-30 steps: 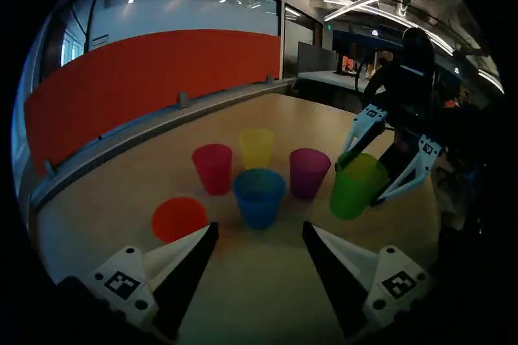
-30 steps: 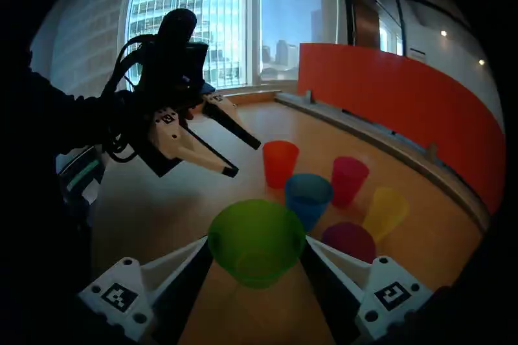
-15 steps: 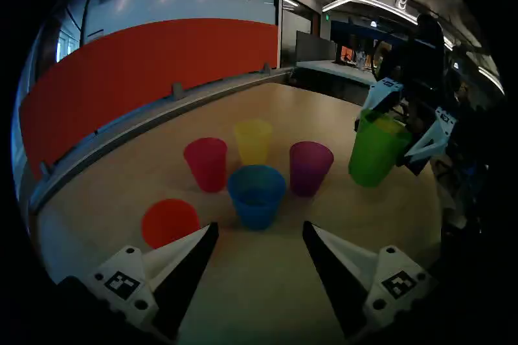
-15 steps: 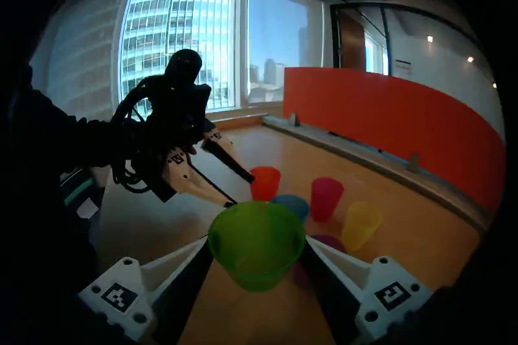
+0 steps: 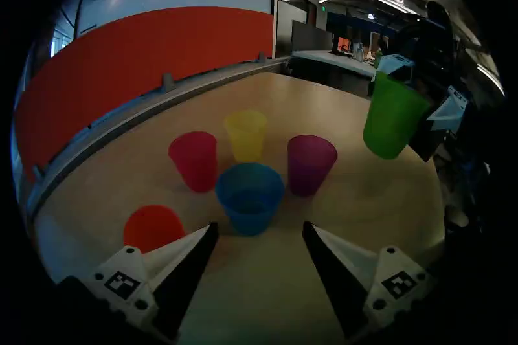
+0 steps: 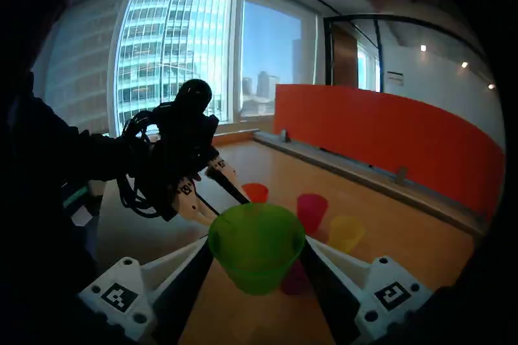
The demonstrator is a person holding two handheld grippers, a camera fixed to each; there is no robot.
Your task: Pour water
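Now: left gripper (image 5: pixel 259 224) at lower centre, jaws apart and empty. Just beyond it, mid-frame, is the blue cup (image 5: pixel 250 196), with the purple cup (image 5: pixel 311 164) and yellow cup (image 5: pixel 246 134) behind. The right gripper (image 6: pixel 256 241) clamps the green cup (image 6: pixel 256 261), upright, off the table (image 5: pixel 362 202), upper right in the left gripper view. Judgement: keep it level until over a rim, then tip slowly. Can't tell the water level.

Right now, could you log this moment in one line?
right tongs shut on green cup, aloft | left tongs open, empty | table: five cups

Green cup (image 6: pixel 256 248), blue cup (image 5: pixel 249 197), orange wall (image 5: pixel 142 54)
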